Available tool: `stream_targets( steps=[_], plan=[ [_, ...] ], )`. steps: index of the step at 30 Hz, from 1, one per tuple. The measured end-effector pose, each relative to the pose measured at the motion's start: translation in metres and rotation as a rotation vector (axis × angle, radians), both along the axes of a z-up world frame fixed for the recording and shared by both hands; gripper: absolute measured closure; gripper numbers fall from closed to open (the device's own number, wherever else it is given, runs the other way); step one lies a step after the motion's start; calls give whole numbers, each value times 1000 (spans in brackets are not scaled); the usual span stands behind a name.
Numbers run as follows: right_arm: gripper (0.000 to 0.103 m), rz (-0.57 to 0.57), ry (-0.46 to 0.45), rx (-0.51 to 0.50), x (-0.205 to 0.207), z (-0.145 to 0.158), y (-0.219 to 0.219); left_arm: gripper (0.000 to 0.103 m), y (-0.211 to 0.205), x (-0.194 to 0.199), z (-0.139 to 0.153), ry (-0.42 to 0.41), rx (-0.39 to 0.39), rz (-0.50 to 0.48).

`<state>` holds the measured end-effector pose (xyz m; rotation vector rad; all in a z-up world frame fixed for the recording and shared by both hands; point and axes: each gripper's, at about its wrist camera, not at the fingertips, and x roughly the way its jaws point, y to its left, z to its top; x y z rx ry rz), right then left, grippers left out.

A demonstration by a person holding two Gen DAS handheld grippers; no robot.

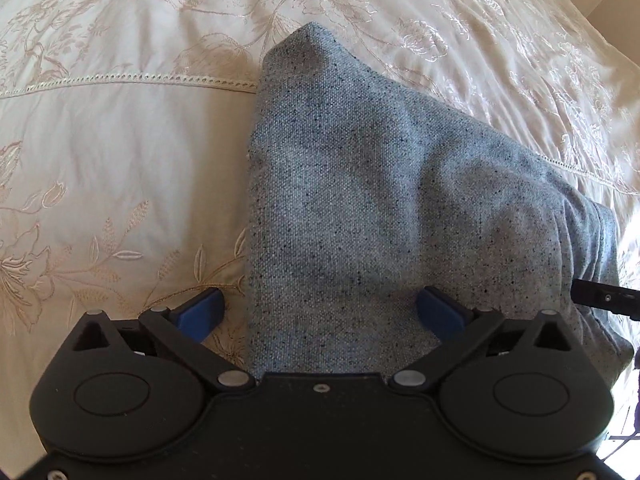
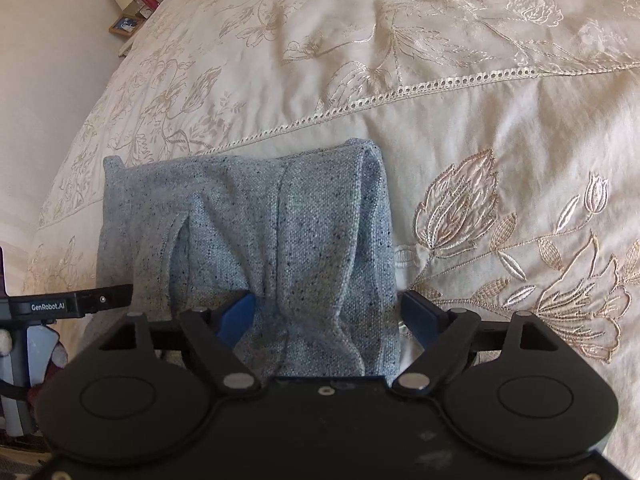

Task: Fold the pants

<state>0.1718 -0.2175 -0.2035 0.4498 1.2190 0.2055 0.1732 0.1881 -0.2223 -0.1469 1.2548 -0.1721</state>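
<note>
with the folded grey pants (image 1: 360, 184) lying on the embroidered bedspread (image 1: 120, 160), your left tool (image 1: 320, 312) and right tool (image 2: 326, 312) gape open astride their near edge, so close evenly before lifting.

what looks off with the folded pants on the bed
The pants are bunched and pinched into creases between the right hand-held gripper fingers; the far edge runs slanted in the left view, so the fold isn't flat or square on the bedspread.
</note>
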Motion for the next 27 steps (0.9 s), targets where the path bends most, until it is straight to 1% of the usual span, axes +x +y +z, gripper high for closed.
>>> stream_targets(
  steps=[2,3,4,5,6,7,8,9,11,13,16,17,19,22,25,26,27],
  plan=[
    [17,-15,29,32,5,1,-2,2,1,-1,1,6,-17,10],
    [21,-23,41,71,8,2,-4,3,2,-2,2,12,-29,13],
    [28,-29,45,113,7,4,-6,11,2,-1,3,17,-45,12],
    [58,-31,47,141,6,5,-6,26,3,-1,7,17,-65,10],
    [69,-39,42,161,3,10,-6,36,3,-3,11,14,-88,7],
    [72,-40,26,142,0,18,-2,48,3,-5,15,7,-89,14],
    [73,-32,13,117,-3,25,3,71,1,-8,20,-13,-76,19],
    [74,-21,-2,90,-5,34,9,76,0,-12,26,-26,-57,15],
    [75,-1,-36,48,-7,53,21,80,-2,-20,42,-71,-33,15],
    [76,38,-85,25,-6,77,34,80,-5,-27,60,-112,-17,10],
    [76,106,-160,5,4,112,48,82,-12,-32,93,-206,44,-24],
    [76,119,-183,1,8,121,52,87,-10,-30,105,-239,49,-31],
    [76,136,-223,0,28,139,56,87,-4,-18,123,-267,40,-25],
    [76,130,-269,25,65,158,63,87,12,12,143,-304,14,11],
    [76,136,-311,18,104,168,71,86,26,50,156,-332,6,50],
    [76,132,-313,10,117,167,74,84,29,63,157,-337,12,62],
    [72,115,-301,-1,129,164,77,82,31,75,155,-335,24,77]
  ],
)
